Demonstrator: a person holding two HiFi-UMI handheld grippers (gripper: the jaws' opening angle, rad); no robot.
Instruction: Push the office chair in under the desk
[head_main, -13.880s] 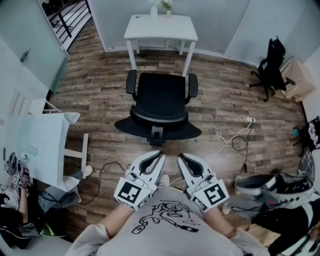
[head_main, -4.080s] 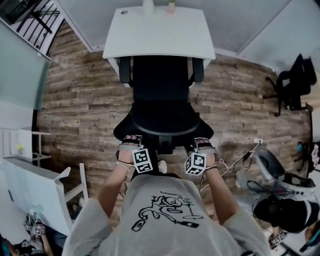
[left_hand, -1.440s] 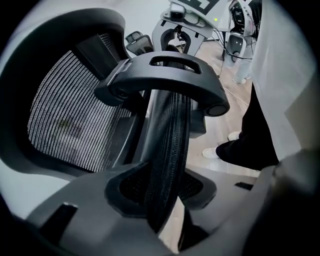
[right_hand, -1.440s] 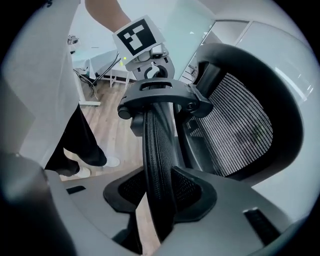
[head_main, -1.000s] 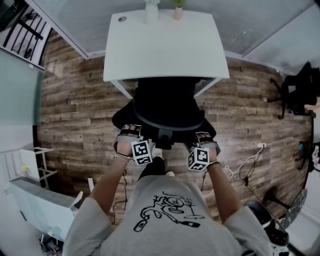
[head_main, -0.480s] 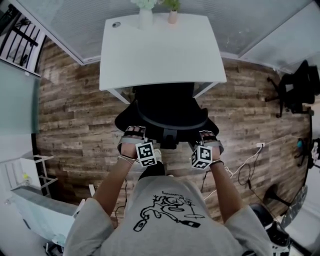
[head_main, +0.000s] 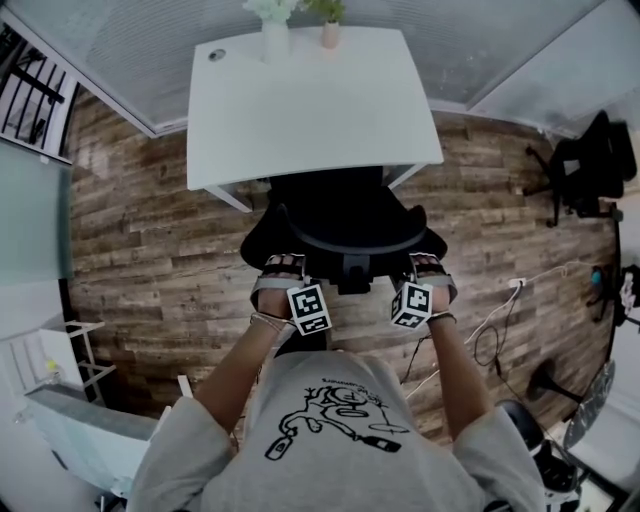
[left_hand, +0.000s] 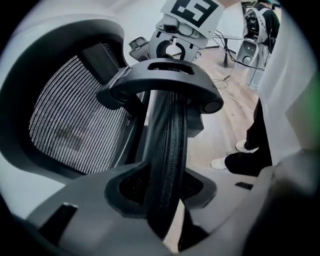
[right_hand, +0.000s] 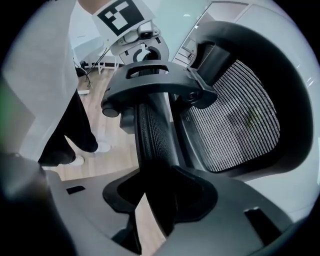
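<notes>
Centrally, the left gripper (head_main: 282, 268) and right gripper (head_main: 428, 268) each clamp the office chair's (head_main: 345, 212) mesh edge (left_hand: 167, 150), seat under the white desk (head_main: 310, 110) above.

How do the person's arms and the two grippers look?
The left gripper and right gripper have pale grey bodies and black-padded jaws; each carries a cube with black-and-white square markers. The person wears a grey short-sleeved T-shirt with a black drawing.

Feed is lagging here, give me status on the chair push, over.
Left tool and right tool both clamped on top rim of black mesh office chair. Seat under white desk, backrest outside. Nothing visibly blocking.
</notes>
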